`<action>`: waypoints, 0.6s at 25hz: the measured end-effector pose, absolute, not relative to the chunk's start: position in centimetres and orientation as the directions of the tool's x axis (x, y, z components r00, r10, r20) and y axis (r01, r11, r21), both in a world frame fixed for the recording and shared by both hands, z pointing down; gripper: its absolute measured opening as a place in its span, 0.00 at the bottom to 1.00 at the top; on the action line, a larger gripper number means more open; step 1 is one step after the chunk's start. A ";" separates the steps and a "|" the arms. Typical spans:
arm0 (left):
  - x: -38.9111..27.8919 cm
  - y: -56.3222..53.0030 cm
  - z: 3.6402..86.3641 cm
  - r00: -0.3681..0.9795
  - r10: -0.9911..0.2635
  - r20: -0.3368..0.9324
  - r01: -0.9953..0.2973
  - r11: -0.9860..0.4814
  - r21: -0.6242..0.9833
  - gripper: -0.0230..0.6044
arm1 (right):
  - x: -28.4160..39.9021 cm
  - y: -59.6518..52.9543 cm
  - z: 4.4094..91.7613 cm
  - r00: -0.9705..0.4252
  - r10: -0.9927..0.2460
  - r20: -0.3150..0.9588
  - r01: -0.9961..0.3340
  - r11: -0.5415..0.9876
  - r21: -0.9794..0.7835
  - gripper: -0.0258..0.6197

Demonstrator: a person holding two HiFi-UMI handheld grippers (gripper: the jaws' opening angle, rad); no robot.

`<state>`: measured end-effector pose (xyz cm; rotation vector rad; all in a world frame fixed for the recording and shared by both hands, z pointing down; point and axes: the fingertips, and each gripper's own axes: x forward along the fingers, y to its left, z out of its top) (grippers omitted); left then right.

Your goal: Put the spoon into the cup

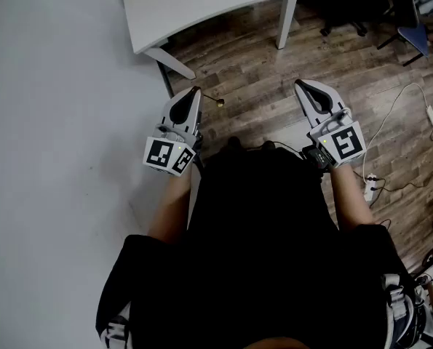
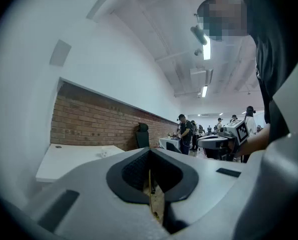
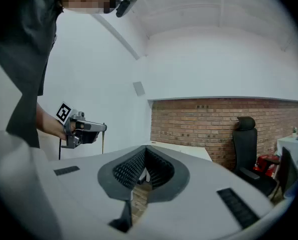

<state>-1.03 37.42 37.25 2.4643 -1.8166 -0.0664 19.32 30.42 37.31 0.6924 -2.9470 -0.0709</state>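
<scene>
**A:** What is the room like?

**B:** A floor (image 1: 260, 71) of grey-brown wooden planks, seen from above. A smooth white table (image 1: 201, 6) stands at the top edge.

**A:** Where is the spoon?

**B:** The spoon (image 1: 217, 102) is thin, gold-coloured metal. Its slim handle is pinched between the ribbed black pads (image 2: 131, 171) of the left gripper (image 1: 195, 91), whose jaws are closed on it. The small bowl end sticks out past the tips, above the floor.

**A:** And the other claw?

**B:** The right gripper (image 1: 302, 86), grey with the same ribbed pads, is held level and well apart from the left. Its jaws are drawn together at the tips and hold nothing. Black clothing (image 1: 260, 253) fills the lower view, and a red brick wall (image 3: 204, 124) runs behind.
</scene>
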 end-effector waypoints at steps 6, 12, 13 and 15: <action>-0.4 37.6 37.8 0.307 -0.952 0.022 -0.948 -0.304 0.094 0.06 | 19.6 30.8 38.1 -0.889 -0.445 0.109 -0.444 0.895 0.032 0.05; -0.3 37.7 37.3 0.314 -0.950 0.013 -0.946 -0.311 0.096 0.06 | 18.8 31.7 38.1 -0.919 -0.380 0.101 -0.379 0.925 0.036 0.05; -0.4 37.8 37.3 0.311 -0.950 0.013 -0.946 -0.309 0.100 0.06 | 18.5 32.0 38.1 -0.925 -0.366 0.099 -0.364 0.931 0.032 0.05; -0.5 37.9 37.3 0.306 -0.952 0.013 -0.947 -0.304 0.105 0.06 | 18.1 32.4 38.0 -0.936 -0.338 0.096 -0.338 0.941 0.017 0.05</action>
